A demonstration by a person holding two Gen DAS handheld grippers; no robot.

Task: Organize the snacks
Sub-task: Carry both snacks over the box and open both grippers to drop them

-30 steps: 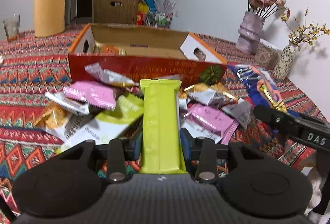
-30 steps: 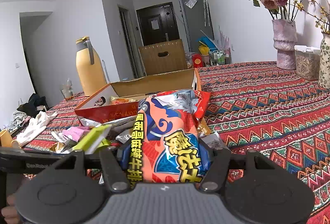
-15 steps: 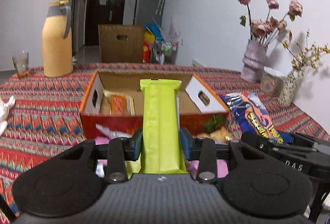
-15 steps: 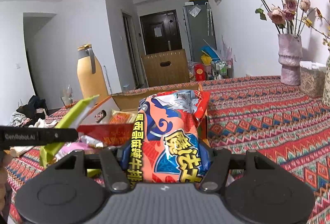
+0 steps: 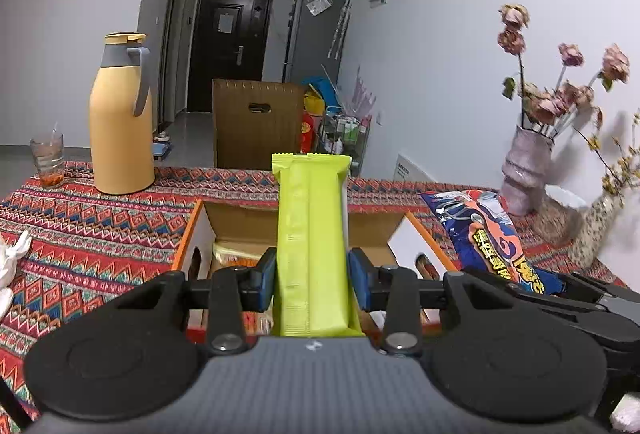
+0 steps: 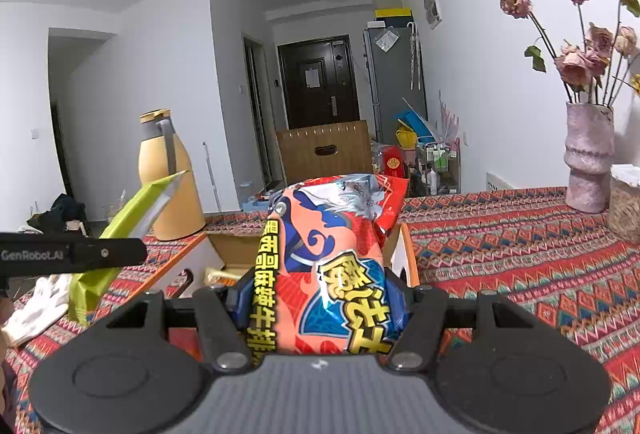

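My left gripper (image 5: pixel 312 284) is shut on a long lime-green snack bar (image 5: pixel 310 234) that stands up between its blue pads. Just beyond it lies the open orange cardboard box (image 5: pixel 192 230), with a few packets inside. My right gripper (image 6: pixel 320 302) is shut on a red, orange and blue snack bag (image 6: pixel 332 258) with yellow characters, held over the box's right end (image 6: pixel 408 254). In the left wrist view that snack bag (image 5: pixel 488 234) hangs at the right. In the right wrist view the green bar (image 6: pixel 128 222) and the left gripper's finger (image 6: pixel 72 256) show at the left.
A patterned red tablecloth (image 5: pixel 80 234) covers the table. A yellow thermos jug (image 5: pixel 120 118) and a glass (image 5: pixel 48 158) stand at the far left. A vase of dried roses (image 5: pixel 528 170) and a second vase (image 5: pixel 596 226) stand at the right. A white glove (image 6: pixel 40 302) lies at the left.
Both grippers have risen and moved toward the box with their snacks. The loose packets in front of the box have dropped out of view, and the box now sits right under the fingers.
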